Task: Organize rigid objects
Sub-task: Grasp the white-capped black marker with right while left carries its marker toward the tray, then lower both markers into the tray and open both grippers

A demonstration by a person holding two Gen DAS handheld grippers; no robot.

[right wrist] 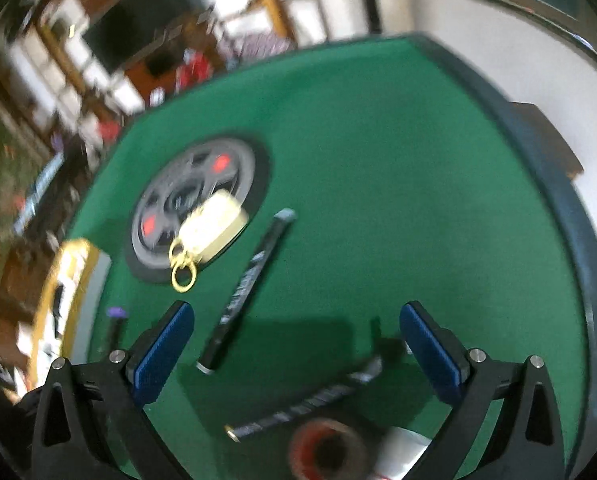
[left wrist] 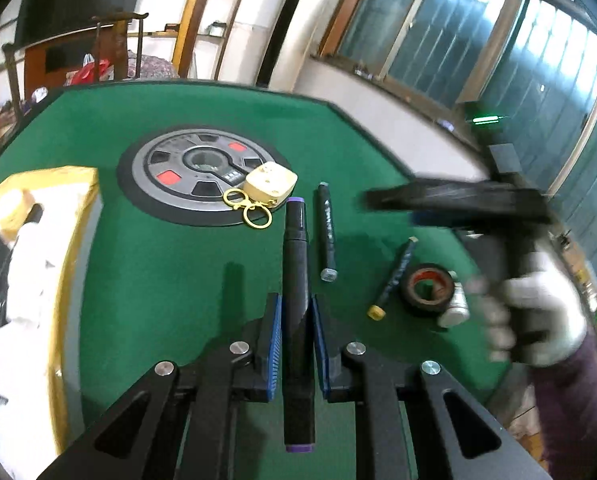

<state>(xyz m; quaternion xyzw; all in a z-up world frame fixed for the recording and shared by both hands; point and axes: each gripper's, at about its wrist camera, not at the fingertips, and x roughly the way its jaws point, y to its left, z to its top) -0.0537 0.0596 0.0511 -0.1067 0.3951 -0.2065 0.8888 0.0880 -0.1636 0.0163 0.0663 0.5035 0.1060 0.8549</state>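
My left gripper [left wrist: 295, 312] is shut on a black marker with purple ends [left wrist: 296, 264], held above the green table [left wrist: 170, 264]. On the felt lie a black marker with grey ends [left wrist: 327, 232], a pen with a yellow cap [left wrist: 392, 280], a black tape roll [left wrist: 428, 289] and a small silver bottle [left wrist: 456, 304]. A cream keychain case with gold rings [left wrist: 268, 186] rests on the round centre panel [left wrist: 194, 176]. My right gripper [right wrist: 296, 340] is open and empty above the grey-ended marker [right wrist: 246, 288], the pen [right wrist: 302, 404] and the tape roll [right wrist: 324, 450]. It also shows in the left wrist view [left wrist: 438, 200], blurred.
A yellow-rimmed box with white and black contents [left wrist: 26, 280] stands at the table's left edge. The dark table rim [right wrist: 558, 208] curves along the right. Shelves, a chair and windows are behind the table.
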